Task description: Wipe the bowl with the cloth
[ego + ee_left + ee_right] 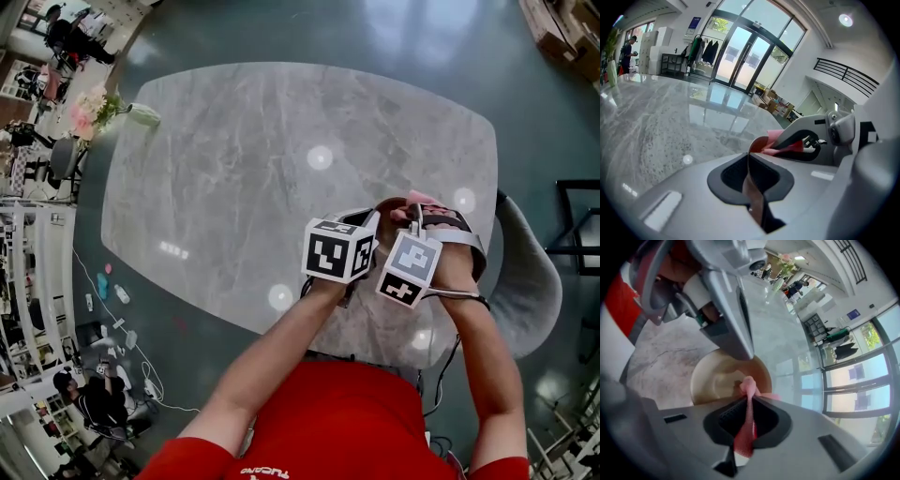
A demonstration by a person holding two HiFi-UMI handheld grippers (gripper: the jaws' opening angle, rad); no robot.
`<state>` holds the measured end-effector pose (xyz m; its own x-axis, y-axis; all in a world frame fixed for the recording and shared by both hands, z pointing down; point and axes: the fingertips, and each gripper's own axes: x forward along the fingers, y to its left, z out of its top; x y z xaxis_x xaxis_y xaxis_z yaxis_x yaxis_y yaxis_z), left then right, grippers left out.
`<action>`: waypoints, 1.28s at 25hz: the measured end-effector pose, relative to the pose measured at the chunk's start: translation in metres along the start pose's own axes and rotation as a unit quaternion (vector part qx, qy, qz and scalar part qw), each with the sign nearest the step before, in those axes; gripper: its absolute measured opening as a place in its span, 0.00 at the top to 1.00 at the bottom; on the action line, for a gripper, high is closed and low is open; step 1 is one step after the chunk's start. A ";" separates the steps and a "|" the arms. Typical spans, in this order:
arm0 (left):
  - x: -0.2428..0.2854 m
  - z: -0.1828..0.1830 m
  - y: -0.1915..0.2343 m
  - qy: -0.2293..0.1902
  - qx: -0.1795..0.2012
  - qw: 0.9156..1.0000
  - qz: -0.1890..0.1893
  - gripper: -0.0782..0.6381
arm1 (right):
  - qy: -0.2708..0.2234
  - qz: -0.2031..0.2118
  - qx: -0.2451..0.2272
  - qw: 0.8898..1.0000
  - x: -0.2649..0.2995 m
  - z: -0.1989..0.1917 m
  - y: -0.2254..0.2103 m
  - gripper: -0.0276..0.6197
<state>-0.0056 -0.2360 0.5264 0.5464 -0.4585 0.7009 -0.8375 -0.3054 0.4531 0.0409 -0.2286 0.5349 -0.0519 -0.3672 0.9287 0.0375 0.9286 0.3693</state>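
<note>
The left gripper (749,164) is clenched on the thin rim of a smooth, round tan bowl (715,378). In the head view the bowl lies toward three o'clock of the middle of the grey veined marble table (262,150). The right gripper (749,401) pinches a soft pink cloth (746,430), whose crumpled tip hangs over the bowl's glossy hollow, toward four o'clock in the right gripper view.

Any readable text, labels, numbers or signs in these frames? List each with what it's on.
Nothing reads clearly.
White print on the red shirt: upside down, cut off by the frame edge, unreadable.
Blue sign by the glass doors: too small to read.
Left marker cube and right marker cube: black-and-white square patterns only, no letters or digits.
</note>
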 end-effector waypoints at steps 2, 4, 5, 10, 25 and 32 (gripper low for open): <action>0.000 0.001 0.001 -0.004 0.003 1.000 0.001 0.87 | -0.003 0.048 0.003 0.999 -0.005 -0.004 0.012 0.92; 0.000 0.001 0.002 -0.003 0.010 1.000 0.002 0.87 | -0.020 0.069 0.008 0.997 -0.009 -0.002 0.015 0.93; 0.000 0.002 0.001 -0.003 0.014 1.000 0.002 0.87 | -0.027 0.063 0.007 0.998 -0.010 -0.002 0.011 0.92; 0.002 0.004 -0.003 -0.010 0.031 0.999 0.002 0.87 | -0.017 0.046 -0.039 0.998 -0.009 -0.011 0.009 0.93; 0.001 0.006 -0.005 -0.011 0.042 0.999 -0.001 0.87 | -0.018 0.157 -0.162 0.974 -0.023 -0.001 0.053 0.93; 0.003 0.004 -0.006 -0.006 0.030 1.000 -0.004 0.87 | -0.141 0.210 -0.062 0.966 -0.025 0.031 0.056 0.93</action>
<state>0.0006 -0.2386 0.5238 0.5541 -0.4655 0.6901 -0.8309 -0.3591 0.4249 0.0135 -0.1659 0.5318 -0.2752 0.0849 0.9576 0.2315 0.9726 -0.0197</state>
